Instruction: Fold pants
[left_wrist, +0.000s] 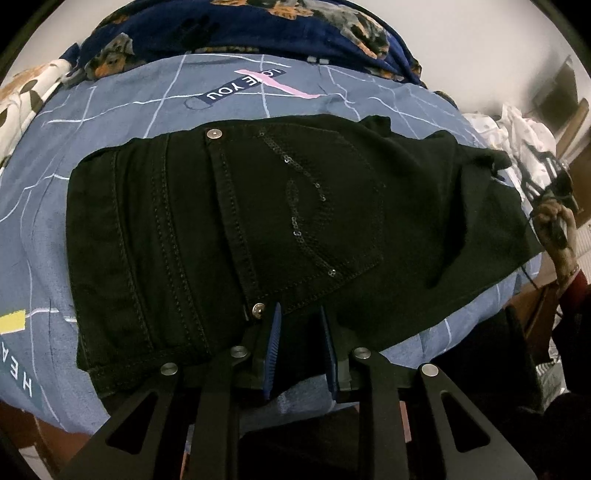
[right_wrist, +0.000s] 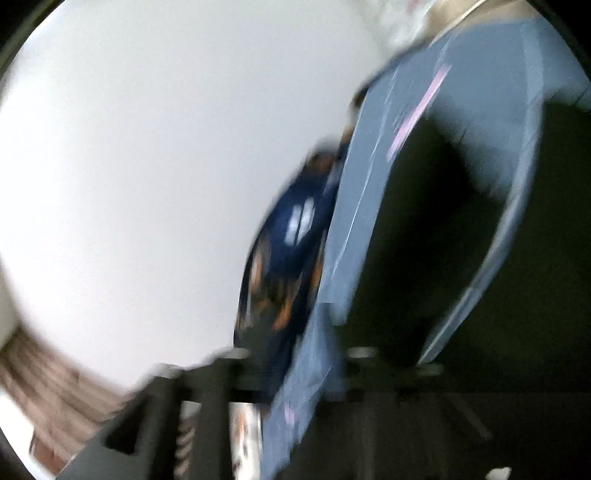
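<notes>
On bed, left wrist view: black pants lie folded into compact stack on blue-grey printed sheet, sequinned back pocket up. Left tool at near edge of stack, blue pads parted, nothing clamped. Fold looks nearly complete; next move likely close on near edge for last fold, or smooth.

Right wrist view: heavy motion blur, camera tilted; pants dark mass on sheet. Right tool state: cannot tell.
</notes>
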